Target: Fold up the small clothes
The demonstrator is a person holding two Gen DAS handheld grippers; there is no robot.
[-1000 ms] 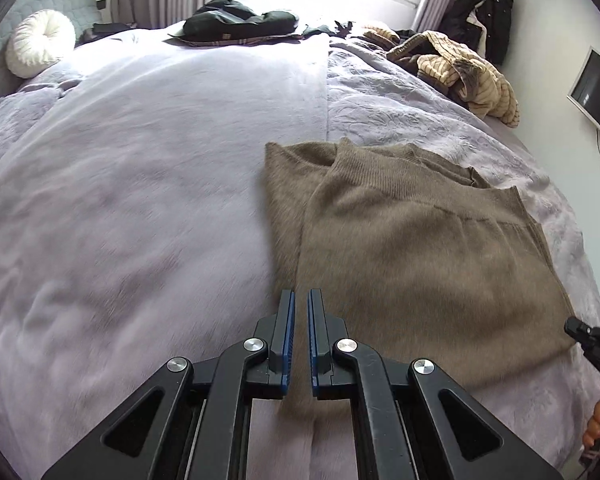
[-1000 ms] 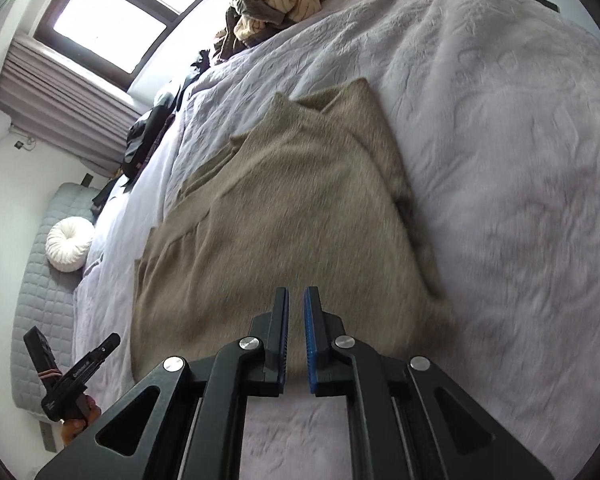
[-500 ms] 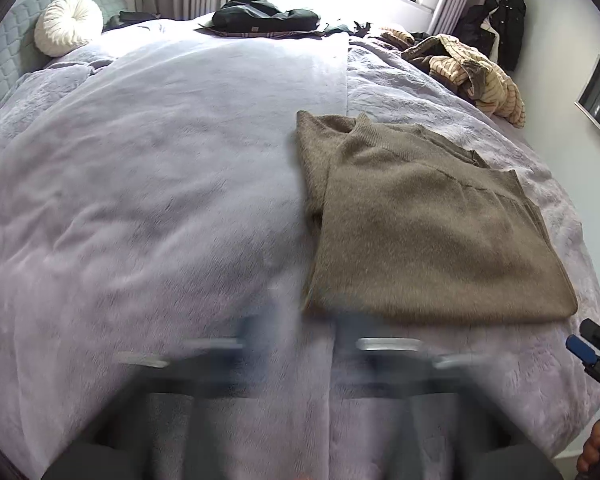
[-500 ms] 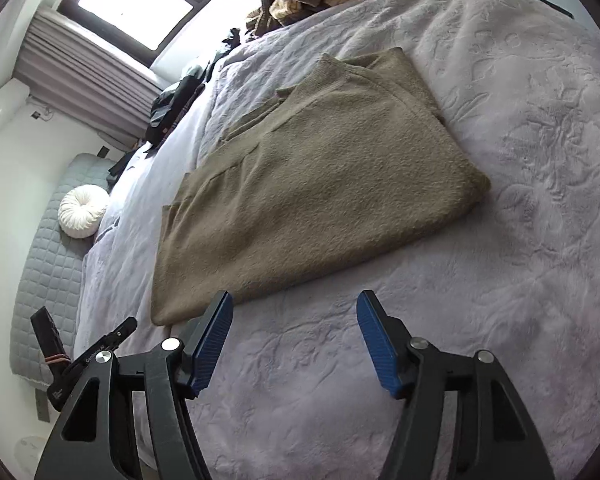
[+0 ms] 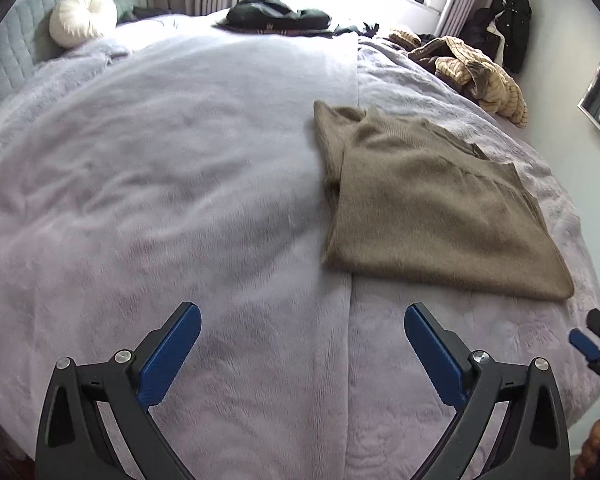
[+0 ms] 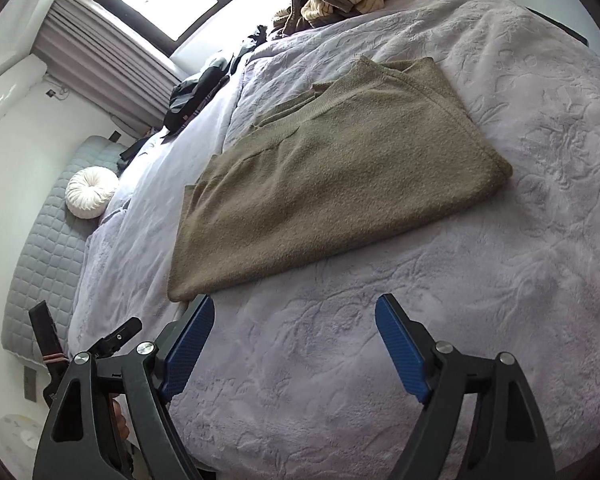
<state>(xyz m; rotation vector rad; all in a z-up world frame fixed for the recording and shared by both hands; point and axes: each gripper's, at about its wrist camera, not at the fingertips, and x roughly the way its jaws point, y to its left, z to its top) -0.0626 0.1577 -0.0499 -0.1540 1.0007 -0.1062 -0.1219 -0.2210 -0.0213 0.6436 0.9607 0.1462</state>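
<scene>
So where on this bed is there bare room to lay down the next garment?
The widest bare stretch is the lilac blanket left of the folded brown sweater, reaching to the white round cushion. A narrower strip lies between the sweater and both open tongs. The far edge is crowded: dark clothes and a striped pile.

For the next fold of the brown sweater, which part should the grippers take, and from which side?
Probably the near hem corners of the brown sweater, approached low from the bed's near edge. That edge lies flat and exposed on the blanket, nearest both open grippers: the left gripper for its left corner, the right gripper for the right. The collar end is layered and farther.
</scene>
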